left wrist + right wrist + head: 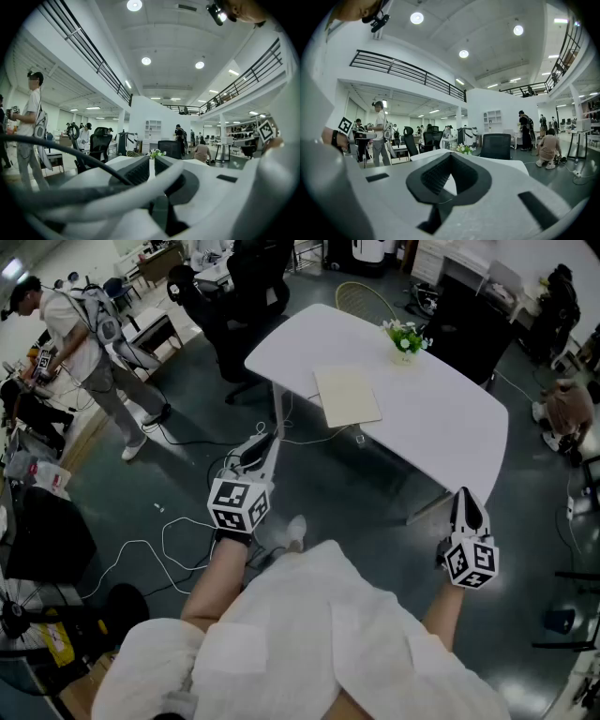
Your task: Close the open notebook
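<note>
**Progress.** By my reading the task has not begun. The notebook point(347, 397) lies flat on the white worktop point(450, 427), close to the edge nearest the person. In the head view it shows as 1 pale cream rectangle. From this far off I cannot say for sure whether it lies open on a page or has its cover down, and I can pick out no fold line or 2nd page.

**Left claw** point(265, 439): clenched on nothing. Its own view shows the 2 dark pads drawn together with only a thin slit between them. It hangs over the floor point(375, 502), below and left of the notebook and well apart from it.

**Right claw** point(464, 495): clenched and empty, the tips meeting in its own view. It is also over the floor, below and right of the notebook and well apart from it.

Neither claw touches the notebook or the worktop.

**Left to do.** Probably all of it:
- bring a claw up to the notebook
- catch the free cover edge
- swing it over and press it flat

**Containers.** 1 small white pot point(405, 356) stands beyond the notebook towards the far edge, not touching it. It holds a small bunch of green leaves with white flowers point(405, 332). I see no other container near the notebook.

**Note.** Loose cables point(178, 540) lie on the floor, far below and left of the notebook.
</note>
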The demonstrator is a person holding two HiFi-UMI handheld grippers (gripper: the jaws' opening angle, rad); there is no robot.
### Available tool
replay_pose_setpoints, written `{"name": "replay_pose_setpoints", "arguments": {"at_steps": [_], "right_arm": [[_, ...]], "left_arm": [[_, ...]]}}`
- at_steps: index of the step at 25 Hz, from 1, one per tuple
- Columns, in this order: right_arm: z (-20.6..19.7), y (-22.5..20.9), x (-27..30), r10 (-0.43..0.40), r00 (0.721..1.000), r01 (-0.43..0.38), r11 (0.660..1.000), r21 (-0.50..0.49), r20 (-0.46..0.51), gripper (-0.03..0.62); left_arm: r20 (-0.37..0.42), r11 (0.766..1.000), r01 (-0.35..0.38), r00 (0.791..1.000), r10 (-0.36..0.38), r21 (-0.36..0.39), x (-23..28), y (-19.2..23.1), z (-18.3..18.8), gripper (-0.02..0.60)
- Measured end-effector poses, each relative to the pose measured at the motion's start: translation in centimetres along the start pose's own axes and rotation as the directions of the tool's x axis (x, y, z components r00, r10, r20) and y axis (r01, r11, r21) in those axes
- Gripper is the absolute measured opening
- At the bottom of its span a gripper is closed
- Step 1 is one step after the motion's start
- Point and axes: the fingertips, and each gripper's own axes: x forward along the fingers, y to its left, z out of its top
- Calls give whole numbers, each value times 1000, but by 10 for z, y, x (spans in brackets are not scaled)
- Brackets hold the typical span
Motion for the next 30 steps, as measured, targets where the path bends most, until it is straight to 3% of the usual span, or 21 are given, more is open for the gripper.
{"name": "replay_pose_setpoints", "arguments": {"at_steps": [21, 30], "right_arm": [[-10, 13, 12, 33, 999, -33, 999, -21, -13, 3], [-17, 32, 35, 124, 992, -123, 992, 19, -28, 5]], "left_arm": [[-1, 1000, -11, 1000, 11, 5, -6, 6, 0, 31], [-6, 999, -33, 999, 33, 0, -6, 11, 2, 31]]}}
